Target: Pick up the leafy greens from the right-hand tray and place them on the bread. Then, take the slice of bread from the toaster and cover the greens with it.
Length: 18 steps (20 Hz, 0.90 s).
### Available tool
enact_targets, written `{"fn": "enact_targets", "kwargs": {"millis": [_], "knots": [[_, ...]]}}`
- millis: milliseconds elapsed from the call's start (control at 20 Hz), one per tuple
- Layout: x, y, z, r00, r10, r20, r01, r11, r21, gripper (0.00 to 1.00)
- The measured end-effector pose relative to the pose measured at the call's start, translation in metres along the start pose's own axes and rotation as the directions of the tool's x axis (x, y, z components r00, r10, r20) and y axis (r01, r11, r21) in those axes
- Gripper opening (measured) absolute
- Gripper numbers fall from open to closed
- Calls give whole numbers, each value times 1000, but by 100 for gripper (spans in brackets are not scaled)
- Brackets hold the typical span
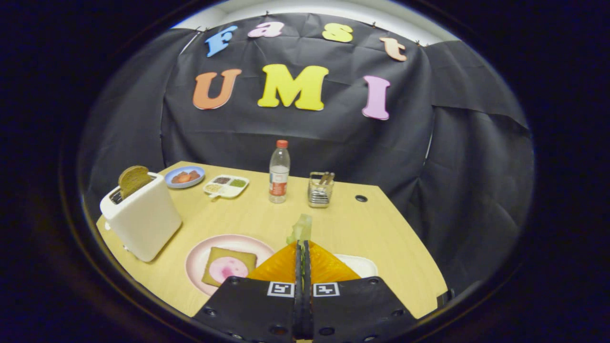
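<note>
The gripper (302, 247) is seen nearest, its two orange fingers (281, 267) pressed together with almost no gap between them. A pale green leaf of the leafy greens (301, 228) is pinched between the tips and stands up just beyond them, lifted above the wooden table (381, 228). Under the right finger, a white tray (360, 264) is partly hidden.

Just left of the fingers, a pink plate (198, 262) is set on the table, and on it lies a slice of bread (228, 264) topped with a round pink slice, perhaps ham. Further left and slightly ahead, a white toaster (143, 219) is placed, with a brown bread slice (133, 180) protruding from its slot.

Well beyond the fingertips, a clear water bottle (279, 172) with a red cap is stood upright. To the right of it, a wire mesh holder (320, 189) with utensils is seen. To the left of the bottle, a white divided dish (226, 186) holding small portions is laid, and beyond that a blue plate (184, 177) with reddish food.
</note>
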<state>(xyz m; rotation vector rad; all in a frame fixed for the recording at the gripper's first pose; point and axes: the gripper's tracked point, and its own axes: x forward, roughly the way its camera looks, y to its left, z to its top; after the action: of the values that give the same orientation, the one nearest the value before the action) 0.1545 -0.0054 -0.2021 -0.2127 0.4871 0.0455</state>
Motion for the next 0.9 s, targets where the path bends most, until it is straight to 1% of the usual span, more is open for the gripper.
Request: {"fn": "enact_targets", "kwargs": {"millis": [150,350,500,600,700,900], "knots": [[-4,47,-3,997,73,-3,-73,997,-2,0],[-8,106,2,984,178,9,-178,984,1,0],[-10,148,5,961,277,12,-277,959,54,0],[-1,163,6,947,319,19,-320,944,84,0],[20,161,-6,950,313,-10,-310,945,100,0],[64,131,-35,975,212,-71,-206,975,85,0]]}}
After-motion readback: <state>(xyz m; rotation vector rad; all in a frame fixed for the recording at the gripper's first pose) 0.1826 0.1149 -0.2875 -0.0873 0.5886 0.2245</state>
